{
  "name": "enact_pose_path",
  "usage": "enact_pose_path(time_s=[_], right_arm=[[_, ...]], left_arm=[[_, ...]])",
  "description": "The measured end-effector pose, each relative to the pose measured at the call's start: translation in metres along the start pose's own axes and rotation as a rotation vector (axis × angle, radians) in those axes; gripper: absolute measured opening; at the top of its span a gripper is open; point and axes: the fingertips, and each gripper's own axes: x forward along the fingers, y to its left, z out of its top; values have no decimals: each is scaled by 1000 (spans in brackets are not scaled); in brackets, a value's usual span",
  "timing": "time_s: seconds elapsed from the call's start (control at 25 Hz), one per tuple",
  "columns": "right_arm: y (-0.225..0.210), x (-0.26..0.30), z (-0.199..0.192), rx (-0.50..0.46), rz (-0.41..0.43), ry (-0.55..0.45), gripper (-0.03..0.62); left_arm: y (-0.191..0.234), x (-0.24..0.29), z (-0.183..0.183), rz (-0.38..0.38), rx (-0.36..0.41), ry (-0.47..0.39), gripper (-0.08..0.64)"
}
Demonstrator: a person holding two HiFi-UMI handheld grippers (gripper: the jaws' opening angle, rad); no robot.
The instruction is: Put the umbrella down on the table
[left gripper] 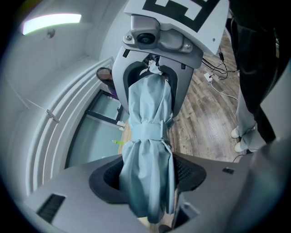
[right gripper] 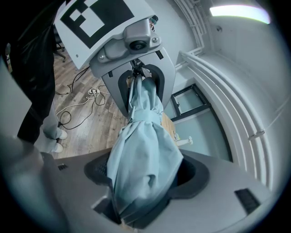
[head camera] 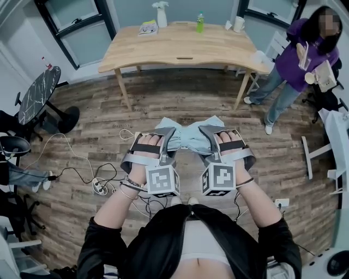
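A folded light-blue umbrella (head camera: 188, 136) hangs level above the wooden floor, held by both ends in front of the person's body. My left gripper (head camera: 163, 143) is shut on its left end and my right gripper (head camera: 210, 141) is shut on its right end. In the left gripper view the strapped umbrella (left gripper: 148, 150) runs from my jaws up into the right gripper (left gripper: 159, 50). The right gripper view shows the umbrella's bunched cloth (right gripper: 143, 159) between my jaws, reaching to the left gripper (right gripper: 132, 54). The wooden table (head camera: 180, 52) stands well ahead, apart from the umbrella.
On the table's far edge stand a spray bottle (head camera: 161, 13), a green bottle (head camera: 200, 23), a mug (head camera: 238, 24) and a book (head camera: 148, 27). A person in purple (head camera: 305, 60) stands at its right. A round dark table (head camera: 38, 95) is left; cables and a power strip (head camera: 101, 188) lie on the floor.
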Motion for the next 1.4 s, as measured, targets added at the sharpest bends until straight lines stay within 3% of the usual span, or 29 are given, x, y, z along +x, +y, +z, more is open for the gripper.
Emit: enact_pose_path(time_s=[0.76, 1.16, 1.4], right_arm=[[3, 25, 45, 33, 3, 11, 330], [-5, 48, 28, 33, 8, 12, 330], [-44, 82, -3, 10, -33, 23, 330]], left_arm=[[2, -3, -47, 0, 23, -33, 258], [10, 26, -46, -5, 23, -36, 258], [44, 71, -46, 12, 27, -20, 258]])
